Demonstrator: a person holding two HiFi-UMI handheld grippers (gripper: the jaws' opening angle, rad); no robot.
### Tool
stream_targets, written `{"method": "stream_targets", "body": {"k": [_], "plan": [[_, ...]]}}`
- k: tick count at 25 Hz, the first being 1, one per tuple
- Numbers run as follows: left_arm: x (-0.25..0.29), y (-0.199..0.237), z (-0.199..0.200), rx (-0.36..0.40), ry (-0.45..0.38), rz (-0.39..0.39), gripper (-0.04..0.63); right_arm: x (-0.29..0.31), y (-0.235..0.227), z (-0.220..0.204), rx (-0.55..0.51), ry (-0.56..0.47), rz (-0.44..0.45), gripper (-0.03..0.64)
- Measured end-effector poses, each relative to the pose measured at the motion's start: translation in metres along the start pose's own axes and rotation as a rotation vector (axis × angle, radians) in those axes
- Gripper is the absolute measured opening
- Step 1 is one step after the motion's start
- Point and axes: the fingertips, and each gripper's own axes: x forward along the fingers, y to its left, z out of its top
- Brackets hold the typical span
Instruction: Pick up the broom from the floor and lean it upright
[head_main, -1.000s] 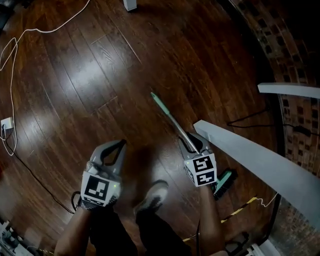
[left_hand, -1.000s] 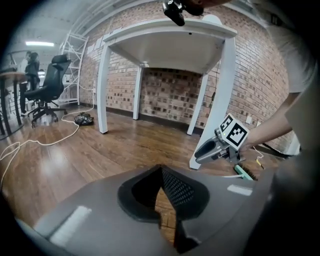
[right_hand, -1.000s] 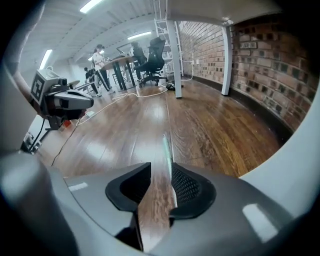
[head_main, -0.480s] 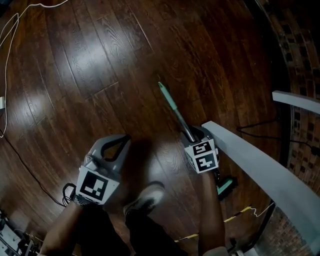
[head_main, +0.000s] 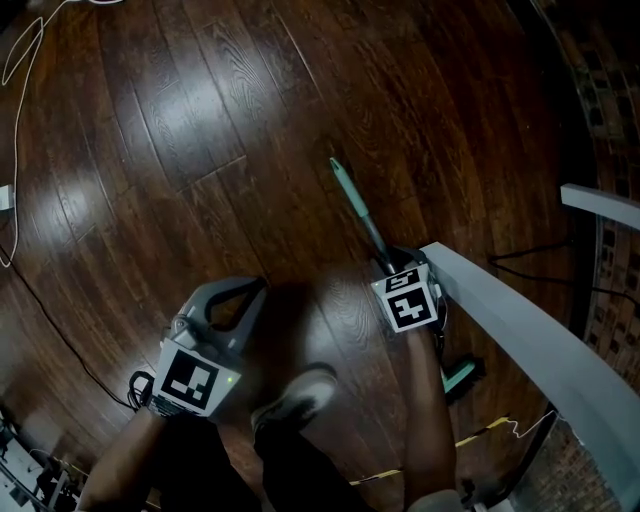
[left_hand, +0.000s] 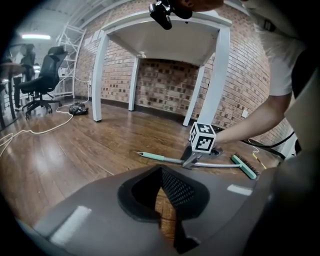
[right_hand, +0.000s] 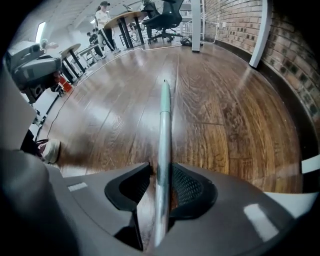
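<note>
Closing the jaws of the right tool (right_hand: 161, 169) over the long broom with a silver metal shaft, mint-green grip and green brush head (right_hand: 162, 125). Straddling the shaft with one pad on each side, not yet pressing it, with a thin strip of floor showing beside the right-hand pad. Pointing this tool steeply down at the dark wooden plank floor (head_main: 200, 120). Leaving the broom lying flat on that floor, with the green grip (head_main: 348, 190) reaching out ahead of the right tool and the brush head (head_main: 458, 378) behind it, near the forearm.

Holding the left tool (head_main: 250, 287) clenched on nothing, with its tips touching, well apart from the broom and off to the left of the right tool. Hovering it above bare floorboards.

Carrying black-and-white square markers on the white cube (head_main: 408, 302) of the right tool and on the left one's too: patterns only, not letters.

Working just beside the edge of a pale grey table (head_main: 520, 330), on the right of the right tool. Standing with a grey shoe (head_main: 300, 395) between the two tools, slightly behind them.
</note>
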Motion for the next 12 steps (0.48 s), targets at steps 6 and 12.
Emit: {"method": "stream_targets", "body": {"k": [6, 12], "plan": [[-0.007, 0.005, 0.003, 0.018, 0.014, 0.003, 0.002, 0.002, 0.0, 0.001, -0.07, 0.075, -0.036, 0.097], [-0.021, 0.002, 0.013, 0.02, 0.013, 0.001, 0.002, -0.005, 0.007, 0.001, -0.027, 0.064, -0.043, 0.086]]}}
